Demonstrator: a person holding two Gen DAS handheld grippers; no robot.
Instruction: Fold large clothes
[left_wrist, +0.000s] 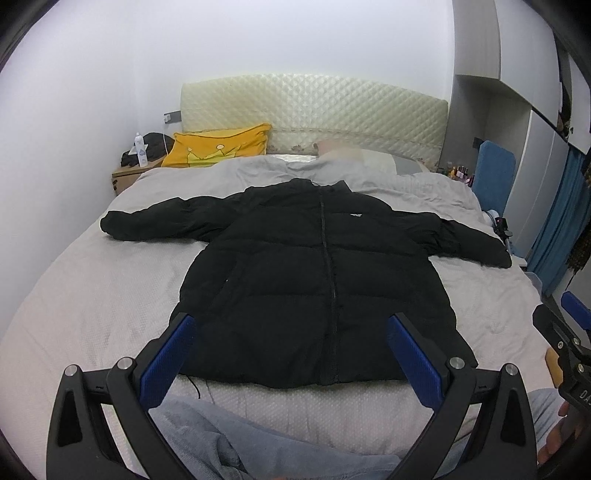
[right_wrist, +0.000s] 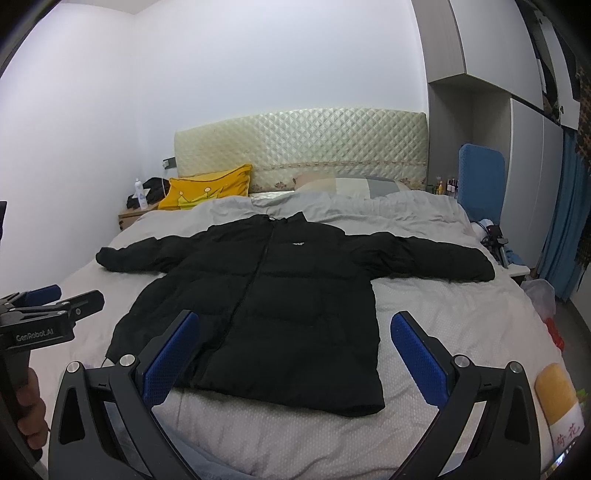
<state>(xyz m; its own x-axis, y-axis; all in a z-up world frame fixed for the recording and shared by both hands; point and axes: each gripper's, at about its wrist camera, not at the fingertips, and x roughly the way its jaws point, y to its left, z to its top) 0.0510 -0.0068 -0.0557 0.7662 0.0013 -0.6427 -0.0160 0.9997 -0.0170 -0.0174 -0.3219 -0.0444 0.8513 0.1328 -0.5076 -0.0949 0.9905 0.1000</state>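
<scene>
**Puffer jacket spread flat on the bed**

We see the black puffer jacket (left_wrist: 317, 280) lying zipped, face up, sleeves outstretched on the bed (left_wrist: 92, 302), collar toward the headboard (left_wrist: 314, 107). Our left gripper (left_wrist: 291, 354) and right gripper (right_wrist: 293, 350) hover above its hem, jaws released, holding nothing.

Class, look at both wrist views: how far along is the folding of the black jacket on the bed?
Done: the black jacket lies flat, zipped, front up on the bed, both sleeves spread out. In hand: nothing; the left gripper and the right gripper are open above its hem. Left: every fold, sleeves and body alike.
</scene>
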